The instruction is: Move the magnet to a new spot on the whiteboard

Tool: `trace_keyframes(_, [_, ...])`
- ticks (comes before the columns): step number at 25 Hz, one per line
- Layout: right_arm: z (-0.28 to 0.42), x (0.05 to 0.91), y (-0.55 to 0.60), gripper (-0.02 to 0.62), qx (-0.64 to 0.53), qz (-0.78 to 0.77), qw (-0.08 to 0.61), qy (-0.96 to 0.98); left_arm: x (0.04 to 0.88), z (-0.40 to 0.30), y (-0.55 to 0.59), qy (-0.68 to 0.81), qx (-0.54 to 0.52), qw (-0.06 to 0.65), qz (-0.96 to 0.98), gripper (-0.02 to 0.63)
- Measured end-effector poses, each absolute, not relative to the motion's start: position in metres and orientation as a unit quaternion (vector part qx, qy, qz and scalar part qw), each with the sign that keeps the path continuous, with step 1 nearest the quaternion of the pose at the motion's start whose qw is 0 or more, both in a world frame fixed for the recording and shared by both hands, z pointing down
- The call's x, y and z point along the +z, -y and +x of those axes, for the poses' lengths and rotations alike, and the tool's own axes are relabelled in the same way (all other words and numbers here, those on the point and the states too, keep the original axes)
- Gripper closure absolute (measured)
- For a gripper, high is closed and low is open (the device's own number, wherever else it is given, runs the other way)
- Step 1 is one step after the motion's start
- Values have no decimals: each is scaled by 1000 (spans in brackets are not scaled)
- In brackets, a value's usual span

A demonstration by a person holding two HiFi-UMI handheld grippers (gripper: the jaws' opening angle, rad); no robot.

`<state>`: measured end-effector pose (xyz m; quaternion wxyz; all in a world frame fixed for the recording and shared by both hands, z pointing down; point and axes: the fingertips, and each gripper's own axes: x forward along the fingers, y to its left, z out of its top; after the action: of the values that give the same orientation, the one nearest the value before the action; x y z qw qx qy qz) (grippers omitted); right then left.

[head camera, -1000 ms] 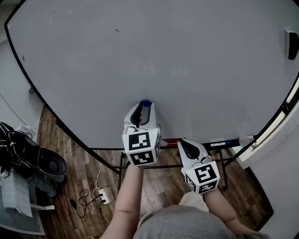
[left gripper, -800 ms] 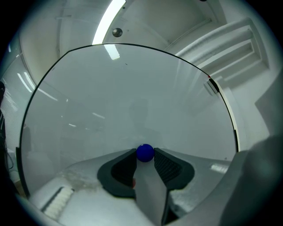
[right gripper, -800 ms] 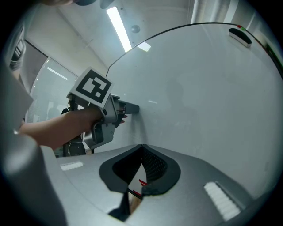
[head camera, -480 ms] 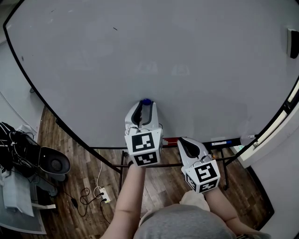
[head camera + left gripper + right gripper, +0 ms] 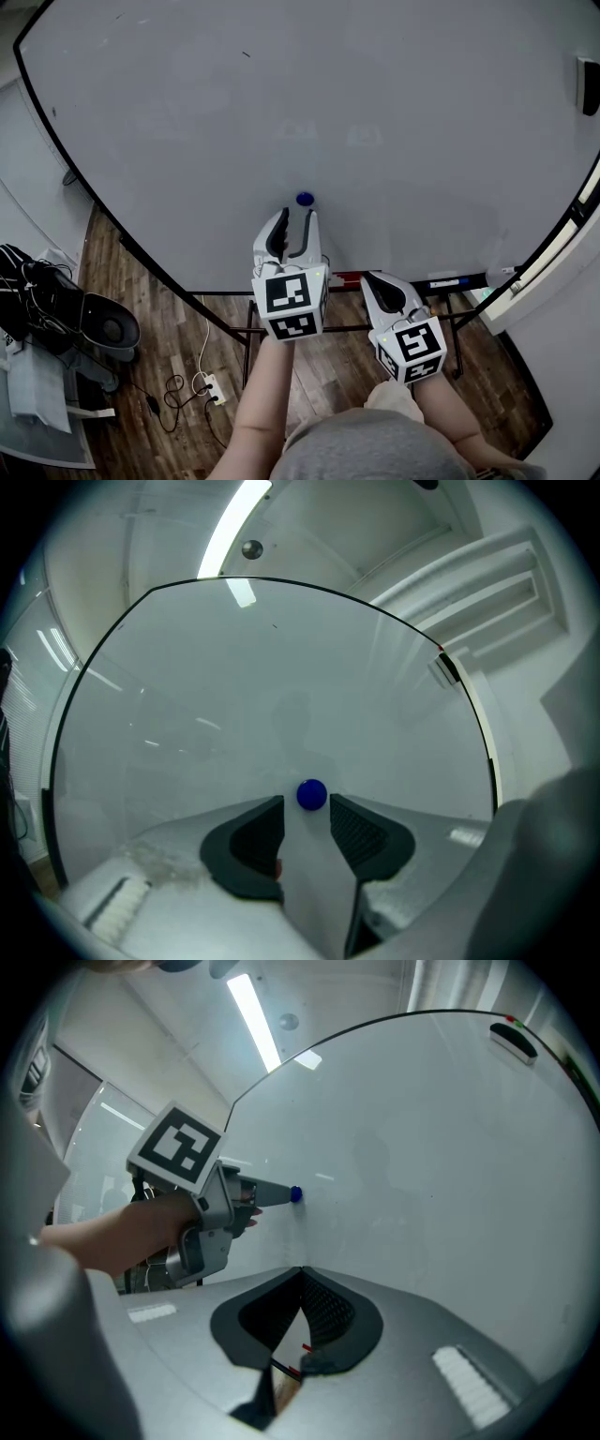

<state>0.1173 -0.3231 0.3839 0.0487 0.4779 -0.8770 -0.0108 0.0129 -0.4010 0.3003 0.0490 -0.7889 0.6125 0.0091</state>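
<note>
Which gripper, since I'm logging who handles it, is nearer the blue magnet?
Left. The left gripper is right at the magnet, jaws opening, magnet just past their tips. The right gripper hangs lower and rightward, shut.

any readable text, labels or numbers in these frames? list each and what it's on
None can be read.
whiteboard: no writing.
marker cubes: black-and-white square code patterns, no letters or digits.
pens below the whiteboard: any print is too small to read.
magnet: plain blue, no label visible.
</note>
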Motion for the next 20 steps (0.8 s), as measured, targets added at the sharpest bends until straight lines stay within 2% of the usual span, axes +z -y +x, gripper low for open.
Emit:
trace_keyframes(6, [98, 379, 307, 594, -16, 474, 47, 879, 314, -10, 370, -612, 14, 28, -790, 455])
trace_keyframes(20, [43, 384, 252, 594, -4, 458, 49, 888, 352, -86, 275, -632, 17, -8, -774, 574])
